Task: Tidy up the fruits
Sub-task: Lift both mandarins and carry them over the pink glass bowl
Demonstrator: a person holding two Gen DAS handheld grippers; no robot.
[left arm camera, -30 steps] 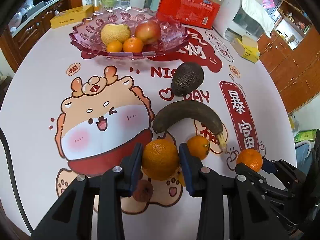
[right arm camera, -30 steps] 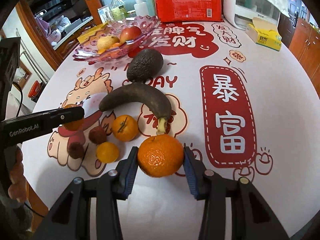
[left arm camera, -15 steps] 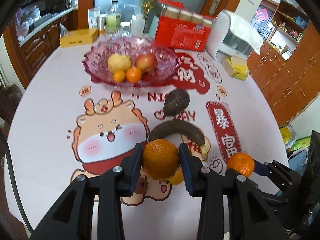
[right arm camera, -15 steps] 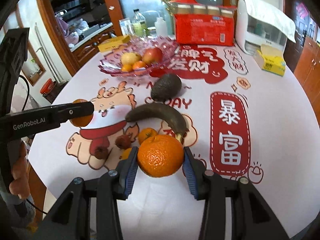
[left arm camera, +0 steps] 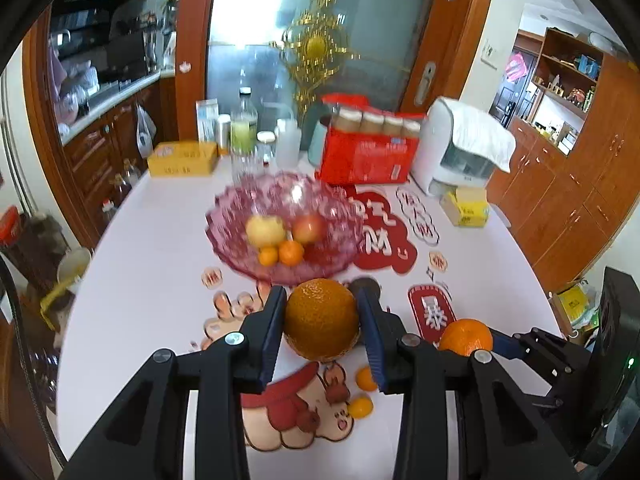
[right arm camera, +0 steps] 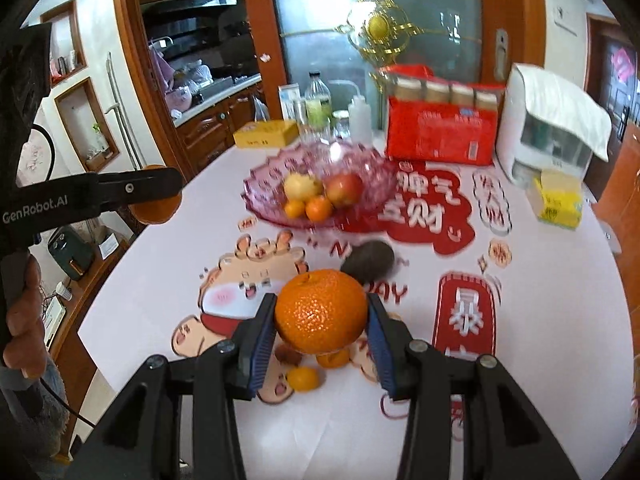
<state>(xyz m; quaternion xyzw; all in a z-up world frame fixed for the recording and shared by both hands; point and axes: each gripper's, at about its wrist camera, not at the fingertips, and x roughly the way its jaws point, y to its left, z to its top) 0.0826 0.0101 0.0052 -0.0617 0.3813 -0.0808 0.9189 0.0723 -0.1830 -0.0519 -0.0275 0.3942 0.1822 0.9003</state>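
Observation:
My left gripper (left arm camera: 322, 330) is shut on an orange (left arm camera: 321, 319), held well above the table. My right gripper (right arm camera: 321, 318) is shut on another orange (right arm camera: 321, 311), also raised; it shows in the left wrist view (left arm camera: 465, 337). A pink glass bowl (left arm camera: 236, 248), also in the right wrist view (right arm camera: 264, 196), stands ahead with a pear, an apple and two small oranges. An avocado (right arm camera: 370, 258) lies on the cloth. Small oranges (right arm camera: 303, 378) and a brown fruit (right arm camera: 289, 354) lie below. The banana is hidden behind the held oranges.
A red carton (left arm camera: 366, 156), bottles (left arm camera: 244, 128), a yellow box (left arm camera: 182, 159), a white appliance (left arm camera: 460, 152) and a tissue box (left arm camera: 466, 208) stand along the table's far side. Wooden cabinets stand on both sides. The left gripper's arm (right arm camera: 92, 194) crosses the right wrist view's left.
Both grippers have risen high with their oranges and tilted toward the bowl. The table fruits now appear smaller and lower in view.

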